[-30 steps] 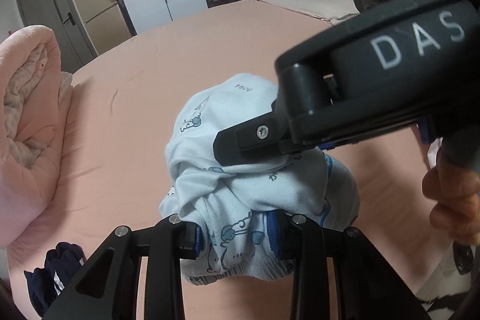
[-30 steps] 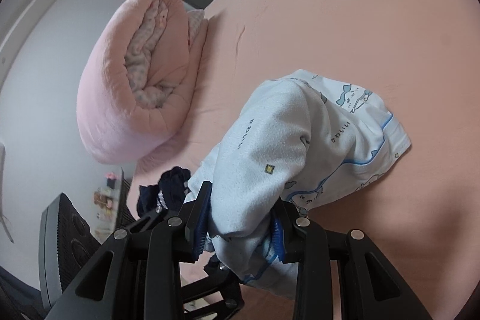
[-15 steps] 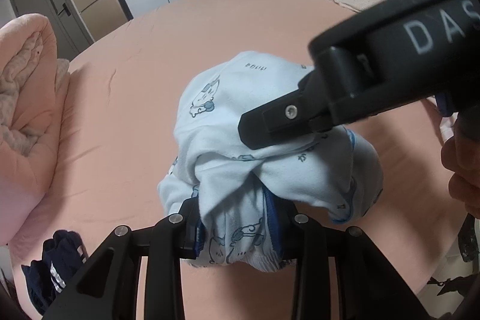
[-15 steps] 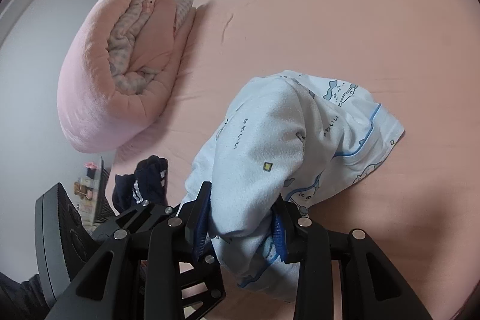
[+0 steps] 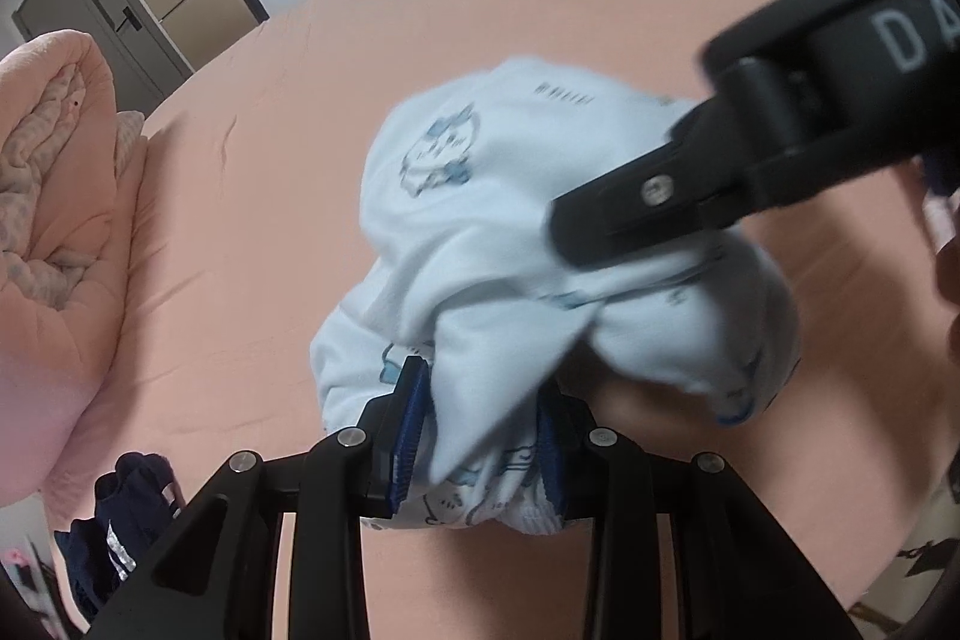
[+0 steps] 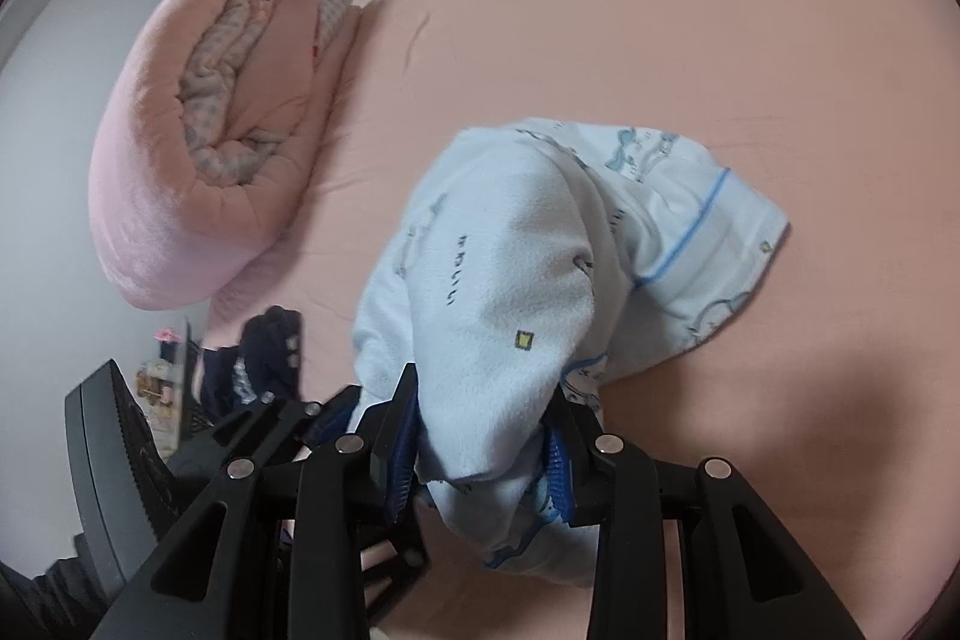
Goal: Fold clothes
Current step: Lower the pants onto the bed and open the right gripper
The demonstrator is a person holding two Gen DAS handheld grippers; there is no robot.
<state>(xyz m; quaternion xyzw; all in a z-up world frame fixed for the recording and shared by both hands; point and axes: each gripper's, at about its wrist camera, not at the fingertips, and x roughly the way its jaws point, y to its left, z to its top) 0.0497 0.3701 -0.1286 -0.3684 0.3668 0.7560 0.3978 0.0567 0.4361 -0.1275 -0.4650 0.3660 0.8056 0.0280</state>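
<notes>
Both the left gripper (image 5: 480,430) and right gripper (image 6: 483,445) have jaws clamped on the bunched pale blue garment (image 5: 510,232), held above the pink bed (image 5: 270,160). The step looks like lifting; next it needs spreading flat. Beyond lies a rolled quilt (image 6: 204,148).

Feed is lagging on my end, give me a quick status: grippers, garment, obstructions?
Left gripper and right gripper both clamped on light blue printed garment. Garment bunched, unfolded, over pink bed sheet. Navy clothing and rolled pink quilt lie well aside.
</notes>
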